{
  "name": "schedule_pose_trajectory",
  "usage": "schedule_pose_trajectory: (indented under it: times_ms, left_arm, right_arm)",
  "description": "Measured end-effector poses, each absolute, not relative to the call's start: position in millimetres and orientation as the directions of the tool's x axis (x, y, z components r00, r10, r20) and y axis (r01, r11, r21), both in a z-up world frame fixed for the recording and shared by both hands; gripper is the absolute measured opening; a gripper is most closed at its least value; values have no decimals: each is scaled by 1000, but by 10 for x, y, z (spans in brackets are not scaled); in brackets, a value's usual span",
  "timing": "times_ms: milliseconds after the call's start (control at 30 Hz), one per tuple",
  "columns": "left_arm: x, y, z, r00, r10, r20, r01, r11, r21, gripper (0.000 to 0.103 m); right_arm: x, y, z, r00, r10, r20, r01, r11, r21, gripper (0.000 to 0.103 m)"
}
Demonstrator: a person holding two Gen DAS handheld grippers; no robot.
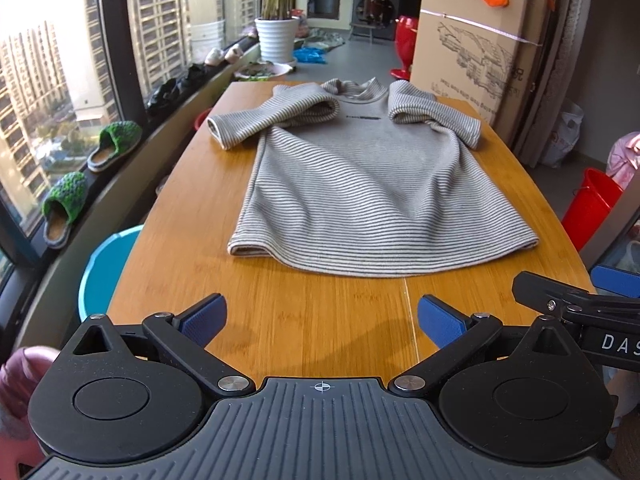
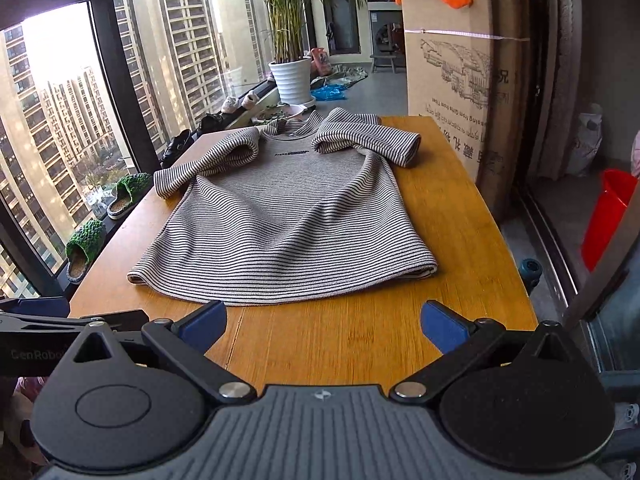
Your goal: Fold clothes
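Striped shirt (image 1: 360, 184) lies flat on the table (image 1: 180, 208), sleeves folded inward; both grippers' jaws gape empty.

Green slippers (image 1: 64, 208) on sill, potted plant (image 1: 277, 38), cardboard box (image 1: 476, 44).

Left gripper (image 1: 322, 318): black linkage arms, blue textured pads (image 1: 202, 316), silver pivot screws, round black discs, grey ribbed base with white crosshair mark. Right gripper (image 2: 322, 320): same build, blue pads (image 2: 444, 326), small diamond mark on base. White lettering "DAS" and "GenRobo" on side bodies. Pink sleeve (image 1: 20, 392) at left edge.
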State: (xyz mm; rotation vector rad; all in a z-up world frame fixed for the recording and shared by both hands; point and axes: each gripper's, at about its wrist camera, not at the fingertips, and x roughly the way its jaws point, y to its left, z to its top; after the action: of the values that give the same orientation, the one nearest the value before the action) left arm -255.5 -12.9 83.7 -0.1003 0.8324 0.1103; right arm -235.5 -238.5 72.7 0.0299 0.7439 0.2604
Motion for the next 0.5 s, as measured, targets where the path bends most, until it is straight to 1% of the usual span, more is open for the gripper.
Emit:
schedule_pose_trajectory:
  times_ms: [500]
  left_arm:
    - [-2524,-142,822,670,54,-740,-139,989,-54,103]
  right_arm:
    - [-2377,-2394,709,710,229,-666,-221,970,98,103]
